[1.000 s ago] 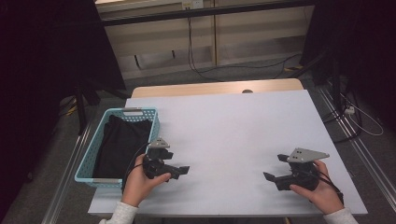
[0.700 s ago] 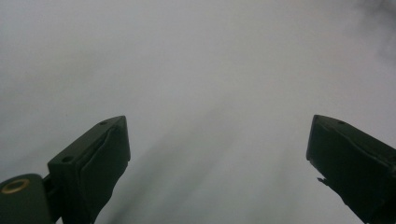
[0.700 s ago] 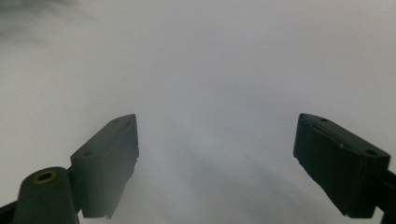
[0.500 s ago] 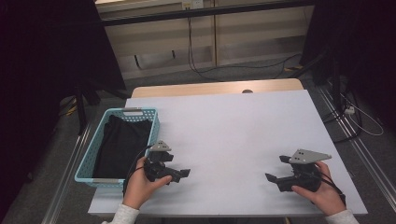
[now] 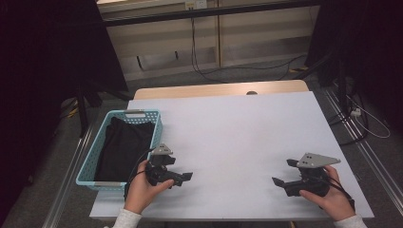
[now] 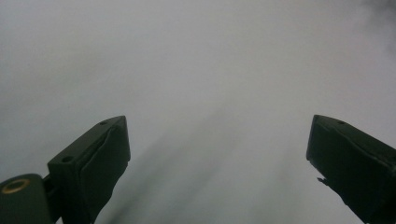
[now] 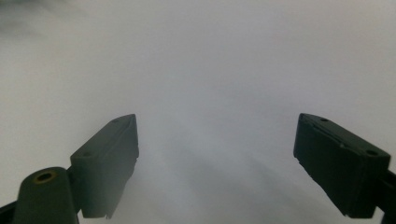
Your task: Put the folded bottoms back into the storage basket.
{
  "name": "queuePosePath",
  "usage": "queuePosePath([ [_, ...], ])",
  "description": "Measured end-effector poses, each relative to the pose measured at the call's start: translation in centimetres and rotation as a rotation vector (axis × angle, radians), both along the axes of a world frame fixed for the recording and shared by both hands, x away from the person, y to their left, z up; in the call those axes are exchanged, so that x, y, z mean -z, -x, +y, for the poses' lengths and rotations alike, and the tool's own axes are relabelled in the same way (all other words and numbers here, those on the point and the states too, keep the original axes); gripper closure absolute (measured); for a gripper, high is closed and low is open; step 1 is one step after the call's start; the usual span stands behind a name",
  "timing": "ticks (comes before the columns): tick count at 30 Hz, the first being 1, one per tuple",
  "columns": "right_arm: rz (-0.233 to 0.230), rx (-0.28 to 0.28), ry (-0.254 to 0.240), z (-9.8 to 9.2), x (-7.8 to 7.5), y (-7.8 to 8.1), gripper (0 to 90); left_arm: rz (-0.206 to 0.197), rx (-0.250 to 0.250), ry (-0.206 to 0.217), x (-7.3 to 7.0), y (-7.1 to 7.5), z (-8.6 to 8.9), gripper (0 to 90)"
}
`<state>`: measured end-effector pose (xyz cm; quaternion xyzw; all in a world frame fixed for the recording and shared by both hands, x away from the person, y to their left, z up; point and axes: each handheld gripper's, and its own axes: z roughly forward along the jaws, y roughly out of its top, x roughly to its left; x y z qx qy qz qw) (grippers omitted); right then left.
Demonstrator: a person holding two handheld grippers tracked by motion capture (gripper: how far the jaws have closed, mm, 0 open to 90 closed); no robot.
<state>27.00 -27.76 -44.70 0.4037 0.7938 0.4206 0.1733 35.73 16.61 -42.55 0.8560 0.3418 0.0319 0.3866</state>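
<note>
In the left gripper view the left gripper (image 6: 217, 158) has its two black jaws spread wide, with nothing but bare pale tabletop between them. In the right gripper view the right gripper (image 7: 217, 158) is just as released, its jaws wide apart and empty over the same blank surface.

From the high view, the left gripper (image 5: 183, 176) lies low over the white rectangular table (image 5: 233, 137), just beside the near right corner of the light-blue plastic mesh basket (image 5: 90, 161), its jaws pointing away from the basket toward the middle of the table. The person's left hand (image 5: 142, 190) wraps its body from below. The right gripper (image 5: 281, 178) sits well apart from the basket, near the table's opposite front corner, jaws pointing back toward the basket side, gripped by the right hand (image 5: 330, 194).

The basket stands on the table's front left part, along its left edge. Inside it lies a black folded cloth (image 5: 121, 147), covering most of the basket floor, touched by neither gripper.
</note>
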Motion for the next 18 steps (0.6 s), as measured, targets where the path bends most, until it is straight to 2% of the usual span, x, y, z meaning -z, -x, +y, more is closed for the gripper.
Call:
queuePosePath([
  [18,0.001,-0.007,0.013,0.14,0.22,-0.1,13.7,-0.001,0.002,-0.001,0.16,0.18,-0.07,6.1],
])
